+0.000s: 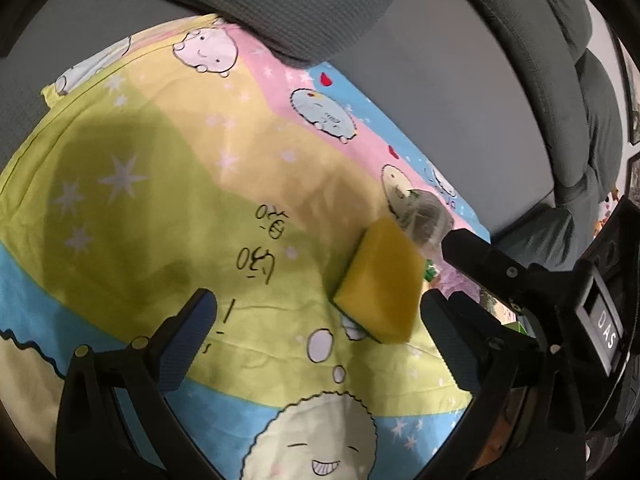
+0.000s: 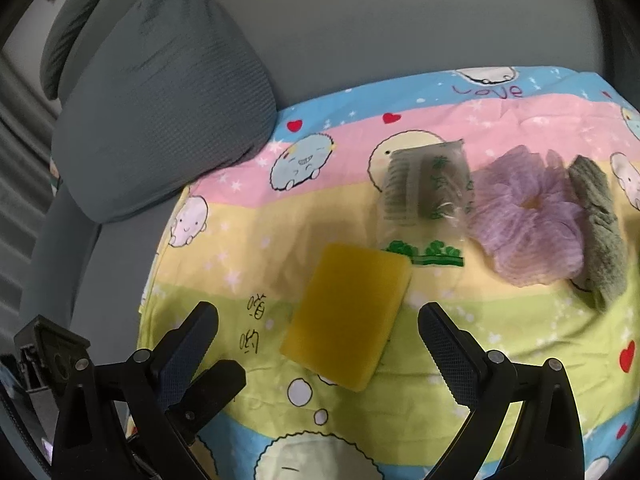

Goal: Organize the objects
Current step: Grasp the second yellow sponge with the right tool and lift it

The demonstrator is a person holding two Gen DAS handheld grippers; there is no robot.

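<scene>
1. Left wrist view: the left tool (image 1: 318,322) is hovering released, jaws spread wide and holding nothing, over the cartoon-print cloth (image 1: 132,208). The yellow sponge (image 1: 378,280) is lying right of centre, just beside the right-hand finger but apparently not touching it. The right tool (image 1: 436,276) is entering from the right edge. A clear packet (image 1: 424,216) is peeking out behind the sponge, largely hidden.

2. Right wrist view: the right tool (image 2: 318,328) is likewise standing released and empty, with the yellow sponge (image 2: 348,312) lying between its fingers at lower centre. The clear packet (image 2: 426,196) is sitting just above it, a purple mesh pouf (image 2: 528,220) to its right, and a grey-green cloth (image 2: 600,224) touching the pouf at the far right. A grey cushion (image 2: 160,112) is occupying the upper left.

3. Handling judgement: the sponge appears light, soft and compressible, not fragile; gripping across its narrower sides should be holding best.

4. Only the right view is showing the pouf and the grey-green cloth.
</scene>
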